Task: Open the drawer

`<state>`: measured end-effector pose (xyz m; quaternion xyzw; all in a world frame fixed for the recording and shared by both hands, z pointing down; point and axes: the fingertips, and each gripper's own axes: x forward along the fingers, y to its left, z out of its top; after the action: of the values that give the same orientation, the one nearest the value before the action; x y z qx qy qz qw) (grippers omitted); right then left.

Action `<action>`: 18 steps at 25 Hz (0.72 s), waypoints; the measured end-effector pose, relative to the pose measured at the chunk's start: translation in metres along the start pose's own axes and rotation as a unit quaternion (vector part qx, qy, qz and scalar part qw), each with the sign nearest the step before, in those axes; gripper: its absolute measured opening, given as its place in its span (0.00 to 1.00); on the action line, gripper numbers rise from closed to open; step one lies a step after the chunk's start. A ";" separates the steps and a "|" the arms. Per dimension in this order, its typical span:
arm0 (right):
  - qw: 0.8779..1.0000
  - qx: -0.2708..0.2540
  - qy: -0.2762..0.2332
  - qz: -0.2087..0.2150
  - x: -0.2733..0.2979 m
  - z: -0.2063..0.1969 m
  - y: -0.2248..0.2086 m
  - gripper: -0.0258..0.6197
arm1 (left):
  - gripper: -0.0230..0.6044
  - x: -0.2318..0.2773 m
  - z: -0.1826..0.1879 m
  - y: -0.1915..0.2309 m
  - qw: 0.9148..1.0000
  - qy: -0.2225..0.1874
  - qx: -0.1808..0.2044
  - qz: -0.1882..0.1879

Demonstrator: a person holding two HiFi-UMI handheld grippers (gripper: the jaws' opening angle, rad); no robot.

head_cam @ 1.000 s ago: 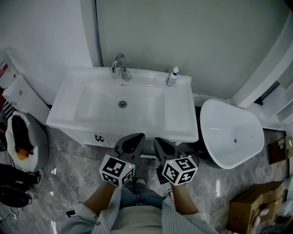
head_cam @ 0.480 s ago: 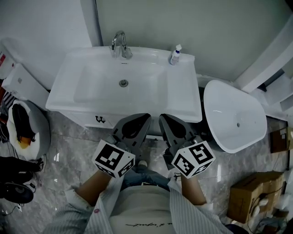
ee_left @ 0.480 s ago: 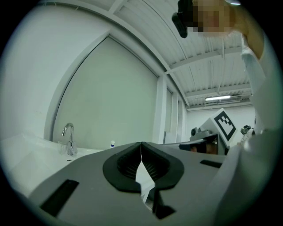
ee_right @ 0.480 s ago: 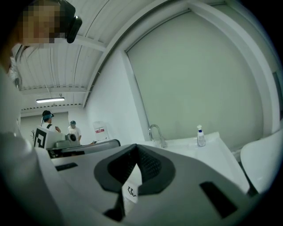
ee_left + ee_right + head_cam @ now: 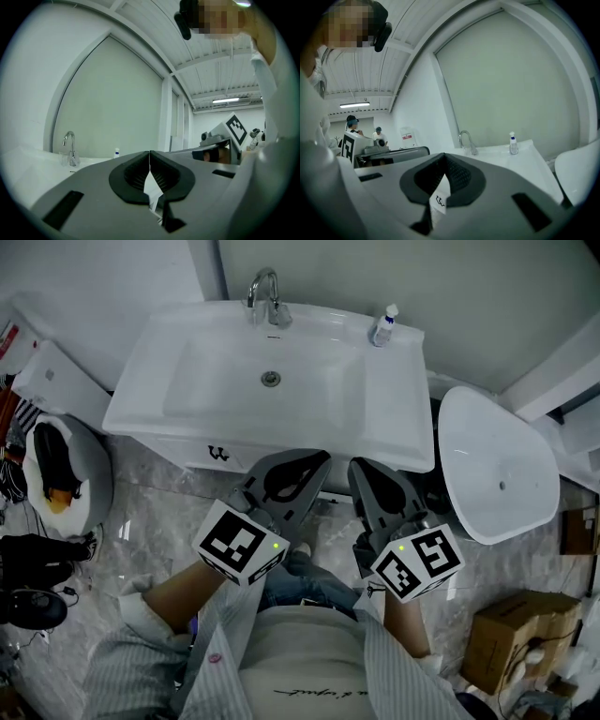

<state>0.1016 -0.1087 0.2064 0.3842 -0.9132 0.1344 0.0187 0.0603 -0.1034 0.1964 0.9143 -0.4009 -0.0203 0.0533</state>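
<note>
The white vanity's drawer front, marked with a small black logo, shows as a narrow band under the basin and lies flush with it. Both grippers hover side by side in front of the vanity, level with the basin's front rim, touching nothing. My left gripper has its jaws together with nothing in them, as the left gripper view confirms. My right gripper is also shut and empty. Through the gap below its pads I see the logo on the drawer front.
A chrome tap and a small bottle stand at the basin's back. A white toilet is close on the right, a cardboard box beyond it. A bin and shoes lie left. Two people stand far behind.
Both grippers have risen towards the head camera and now look larger, still side by side and shut. The basin has slid up and right in the head view.
</note>
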 end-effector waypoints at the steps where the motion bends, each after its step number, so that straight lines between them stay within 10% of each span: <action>1: 1.000 -0.002 0.002 0.000 0.000 0.000 0.001 0.05 | 0.06 -0.001 -0.001 0.000 1.000 0.004 0.002 -0.002; 18: 1.000 -0.003 0.018 -0.003 0.004 -0.009 0.002 0.05 | 0.06 -0.007 -0.015 0.002 0.999 0.035 0.004 -0.027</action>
<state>0.0965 -0.1080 0.2155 0.3843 -0.9119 0.1390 0.0370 0.0554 -0.0989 0.2112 0.9251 -0.3743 0.0119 0.0633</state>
